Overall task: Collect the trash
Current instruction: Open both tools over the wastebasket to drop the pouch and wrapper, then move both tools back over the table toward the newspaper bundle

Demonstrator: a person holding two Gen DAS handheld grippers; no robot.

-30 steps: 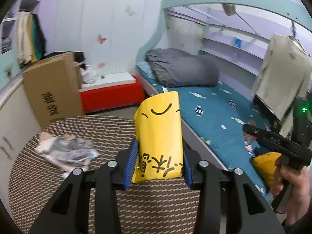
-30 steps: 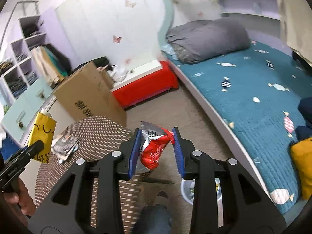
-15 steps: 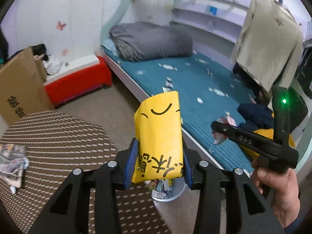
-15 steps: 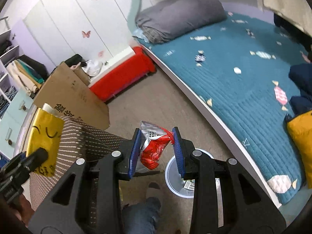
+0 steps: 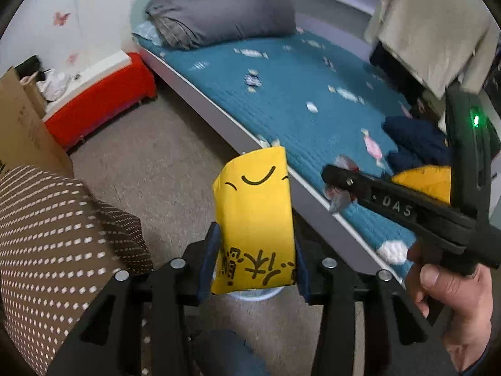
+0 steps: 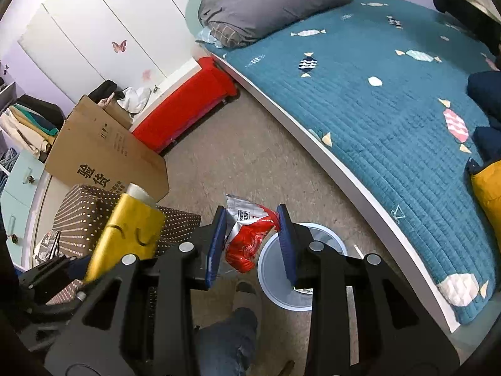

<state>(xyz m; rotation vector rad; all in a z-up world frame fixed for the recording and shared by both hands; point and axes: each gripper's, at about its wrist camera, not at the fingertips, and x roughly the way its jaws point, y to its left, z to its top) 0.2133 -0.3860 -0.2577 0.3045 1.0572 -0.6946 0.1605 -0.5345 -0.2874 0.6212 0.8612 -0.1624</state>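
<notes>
Yellow paper carton (image 5: 255,216): light, crushable, grip mid-body | left gripper (image 5: 255,266) opening around it | right gripper (image 6: 252,244) pinching crinkly red foil wrapper (image 6: 249,241)

Soft, even indoor light, no hard shadows, strong fisheye bending with black corners — worst from 10 to 2 o'clock — slight motion blur, mild glare on white wall panels (image 6: 94,28)

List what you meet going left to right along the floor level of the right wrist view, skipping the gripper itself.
Cardboard box → yellow packet → red wrapper → white bin → blue bed cover → yellow cushion.
</notes>
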